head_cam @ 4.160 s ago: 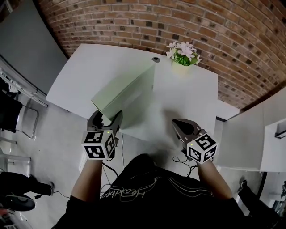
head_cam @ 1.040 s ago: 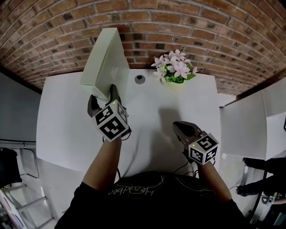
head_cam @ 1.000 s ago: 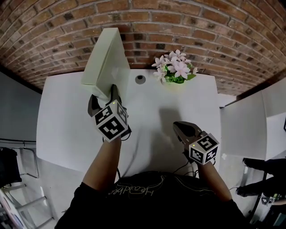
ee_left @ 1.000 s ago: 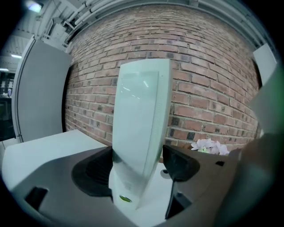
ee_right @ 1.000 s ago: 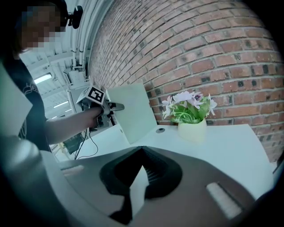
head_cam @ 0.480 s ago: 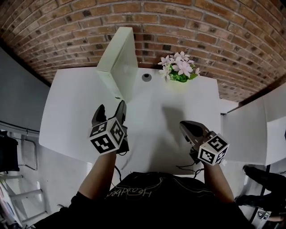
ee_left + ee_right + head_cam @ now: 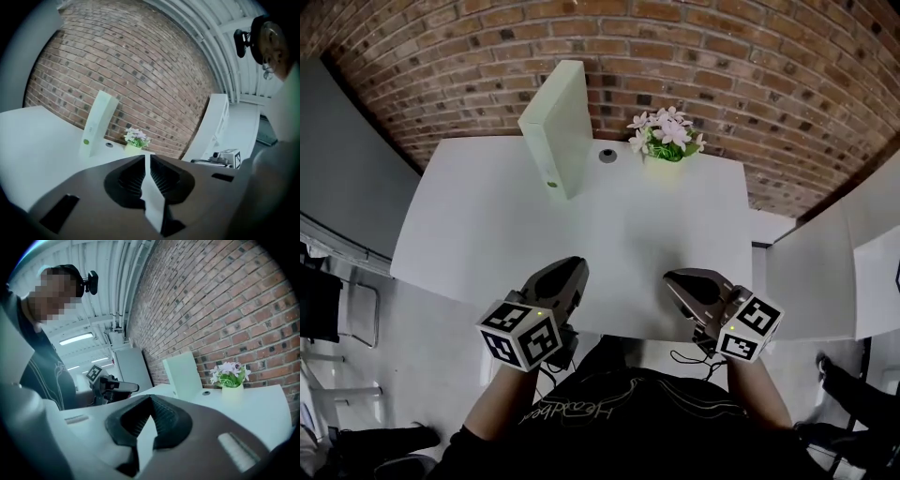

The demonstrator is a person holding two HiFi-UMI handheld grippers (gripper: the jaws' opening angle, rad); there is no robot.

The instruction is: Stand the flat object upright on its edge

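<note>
The flat object is a pale green binder (image 7: 558,131). It stands upright on its edge at the back of the white table (image 7: 478,234), close to the brick wall, and nothing touches it. It also shows far ahead in the left gripper view as the binder (image 7: 96,124) and in the right gripper view as the binder (image 7: 185,373). My left gripper (image 7: 572,266) hangs over the table's front edge, far from it. Its jaws are closing, down to a thin slit (image 7: 147,157), with nothing between them. My right gripper (image 7: 671,278) is shut and empty beside it.
A small pot of pink and white flowers (image 7: 666,148) stands right of the binder, with a round cable hole (image 7: 607,156) between them. A brick wall (image 7: 750,66) runs behind the table. A white partition (image 7: 811,272) stands at the right, a grey panel (image 7: 347,159) at the left.
My left gripper let go of the upright binder and drew back to the table's front edge, its jaws coming together. The binder stays standing. The right gripper stayed shut.
</note>
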